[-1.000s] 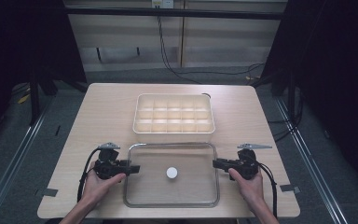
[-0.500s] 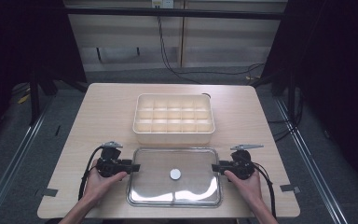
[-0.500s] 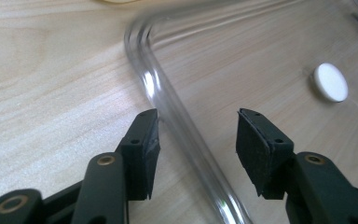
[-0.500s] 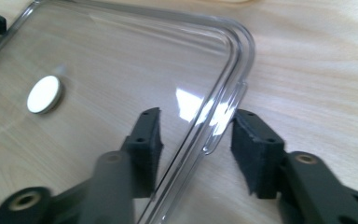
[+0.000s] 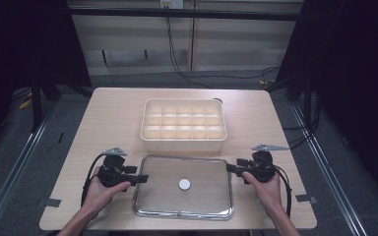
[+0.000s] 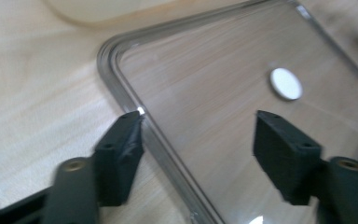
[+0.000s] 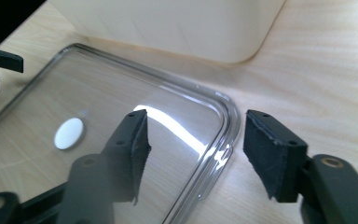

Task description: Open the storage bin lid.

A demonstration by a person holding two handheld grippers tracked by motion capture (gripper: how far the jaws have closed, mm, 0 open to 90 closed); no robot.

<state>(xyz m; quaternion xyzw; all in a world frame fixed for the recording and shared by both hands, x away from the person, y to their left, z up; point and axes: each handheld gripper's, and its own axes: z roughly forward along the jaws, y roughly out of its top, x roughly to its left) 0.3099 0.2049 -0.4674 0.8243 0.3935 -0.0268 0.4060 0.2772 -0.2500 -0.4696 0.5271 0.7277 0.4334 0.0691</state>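
Observation:
A clear plastic lid [image 5: 204, 194] with a white round knob [image 5: 184, 184] lies flat on the table, in front of a cream compartment box [image 5: 183, 125]. My left gripper [image 5: 141, 178] is at the lid's left edge. It is open, and in the left gripper view [image 6: 198, 140] its jaws straddle the rim [image 6: 121, 91] without pinching it. My right gripper [image 5: 230, 168] is open at the lid's right edge. In the right gripper view [image 7: 196, 144] one jaw is over the lid and the other is outside the rim [image 7: 230, 126].
The light wooden table [image 5: 113, 118] has bare surface left and right of the box. Its near edge lies just behind the lid. The box wall [image 7: 168, 23] stands close beyond the lid's far rim. Cables trail from both grippers toward the hands.
The lid has come down and slightly toward the near edge, and now rests flat on the table. Both hands dropped with it and stay at its two sides.

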